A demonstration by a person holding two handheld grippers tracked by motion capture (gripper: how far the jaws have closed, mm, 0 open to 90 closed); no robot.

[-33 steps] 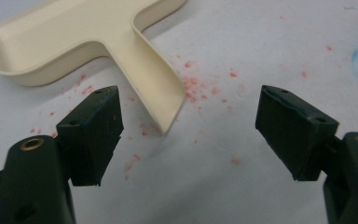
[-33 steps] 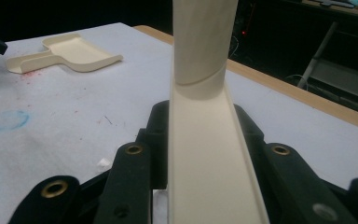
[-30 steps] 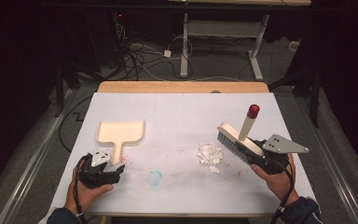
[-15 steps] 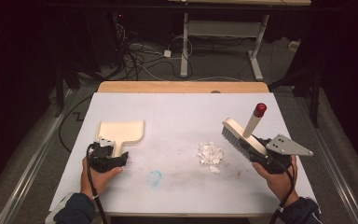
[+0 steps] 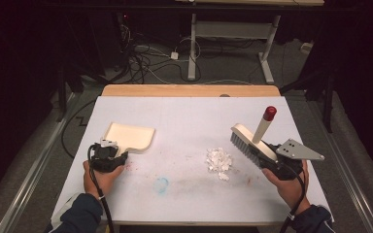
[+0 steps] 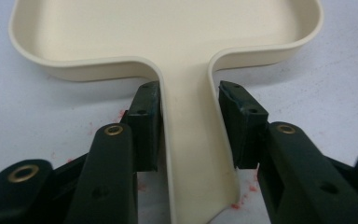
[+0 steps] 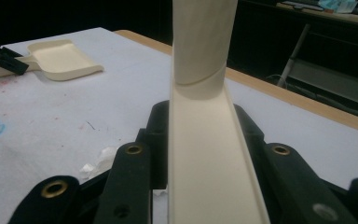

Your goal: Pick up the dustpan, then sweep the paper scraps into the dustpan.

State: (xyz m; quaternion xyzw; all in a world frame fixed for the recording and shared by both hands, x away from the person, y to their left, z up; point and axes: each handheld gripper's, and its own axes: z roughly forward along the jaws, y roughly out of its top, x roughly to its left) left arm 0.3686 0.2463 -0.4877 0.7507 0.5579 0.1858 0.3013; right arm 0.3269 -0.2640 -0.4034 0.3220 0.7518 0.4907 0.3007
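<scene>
Left gripper [image 6: 186, 123] at lower left, jaws just closing around dustpan [image 6: 168, 42] handle. Right gripper [image 5: 272, 162] at right, clamped on brush [image 5: 250, 138]; scraps [image 5: 219, 161] mid-table.

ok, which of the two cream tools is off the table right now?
The brush, the one with the red-tipped handle, held tilted in the right gripper. The dustpan lies flat, left gripper closing on its handle.
</scene>
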